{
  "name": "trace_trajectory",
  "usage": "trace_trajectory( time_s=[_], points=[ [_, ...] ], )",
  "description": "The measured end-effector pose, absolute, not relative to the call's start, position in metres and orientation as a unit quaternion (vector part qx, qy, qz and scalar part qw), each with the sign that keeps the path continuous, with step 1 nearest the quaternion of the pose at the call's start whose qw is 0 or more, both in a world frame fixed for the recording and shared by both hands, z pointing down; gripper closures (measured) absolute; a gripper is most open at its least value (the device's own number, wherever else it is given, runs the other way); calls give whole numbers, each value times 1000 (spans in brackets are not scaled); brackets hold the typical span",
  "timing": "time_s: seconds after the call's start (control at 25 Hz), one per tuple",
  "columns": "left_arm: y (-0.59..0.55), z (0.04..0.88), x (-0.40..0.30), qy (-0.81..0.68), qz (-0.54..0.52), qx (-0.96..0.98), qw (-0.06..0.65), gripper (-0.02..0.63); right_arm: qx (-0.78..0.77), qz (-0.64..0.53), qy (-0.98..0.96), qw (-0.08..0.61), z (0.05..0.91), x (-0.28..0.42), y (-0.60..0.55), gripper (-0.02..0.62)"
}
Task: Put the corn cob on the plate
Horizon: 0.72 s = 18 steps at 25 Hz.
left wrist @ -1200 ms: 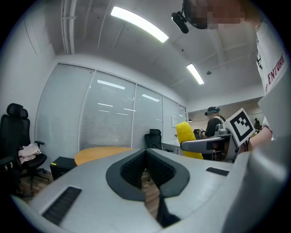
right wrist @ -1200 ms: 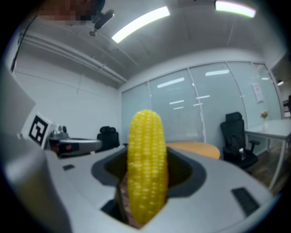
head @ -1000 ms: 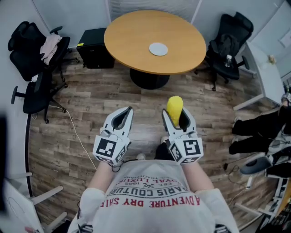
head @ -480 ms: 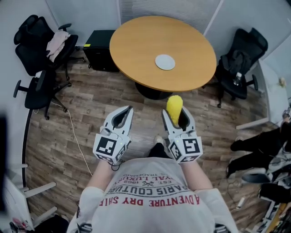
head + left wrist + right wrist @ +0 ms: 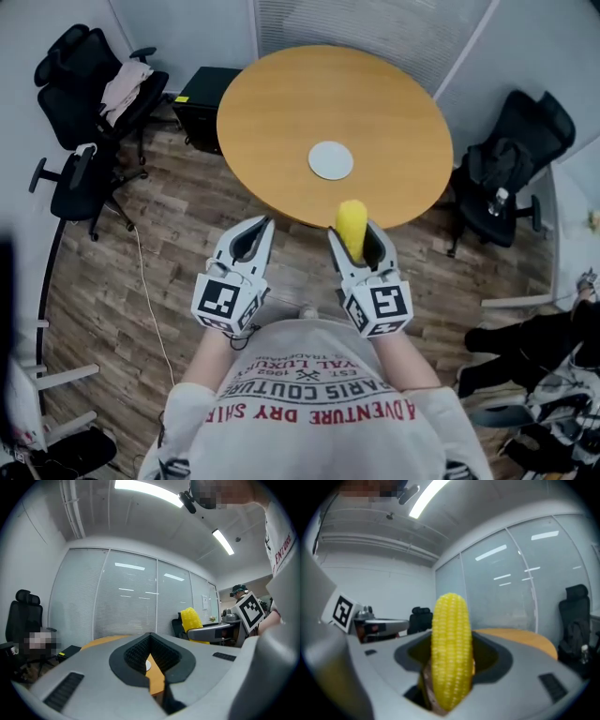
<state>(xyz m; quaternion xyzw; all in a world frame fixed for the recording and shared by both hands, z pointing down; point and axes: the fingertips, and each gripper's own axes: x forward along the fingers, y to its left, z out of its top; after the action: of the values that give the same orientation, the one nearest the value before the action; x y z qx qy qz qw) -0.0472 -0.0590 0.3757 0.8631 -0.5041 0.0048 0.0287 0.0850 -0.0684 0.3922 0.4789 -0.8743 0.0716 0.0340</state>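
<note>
Nearest to the camera is the person's white shirt. Its print sits upside down from the head view, with "ADVENTURE DRY" in red and "COUTURE" in the line past it. Just ahead of the shirt, the right gripper is clamped on the corn cob. The cob stands upright between the jaws with its rounded yellow tip poking out past them, and in the right gripper view it fills the whole middle. The left gripper is right beside it at about the same level. Its jaws are together with nothing in them, just the notched hollow between the pads. Both grippers have a black-and-white marker cube at the back end. Under them is wood-plank floor. Ahead of the right gripper is the round wooden table, and from overhead the cob's tip overlaps its near edge. So the corn isn't on the small pale plate, which sits on the tabletop further ahead and a touch left of the right gripper, well apart from the cob. Off to the left of the left gripper are two black office chairs, the farther one with pale clothes draped over it. A black box sits on the floor by the table's left side. Right of the right gripper, past the table, is another black chair.
</note>
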Motion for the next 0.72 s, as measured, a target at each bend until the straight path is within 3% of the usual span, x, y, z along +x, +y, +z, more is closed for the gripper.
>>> trace_trajectory(
  time_s=[0.24,0.72],
  points=[
    [-108,382,-10,-509,15,860,28,574,459,76,-884,41,399,117,-116,330],
    [-201,410,-5,-495,27,867,58,574,481,115,-867,65,434,129,-203,330]
  ],
)
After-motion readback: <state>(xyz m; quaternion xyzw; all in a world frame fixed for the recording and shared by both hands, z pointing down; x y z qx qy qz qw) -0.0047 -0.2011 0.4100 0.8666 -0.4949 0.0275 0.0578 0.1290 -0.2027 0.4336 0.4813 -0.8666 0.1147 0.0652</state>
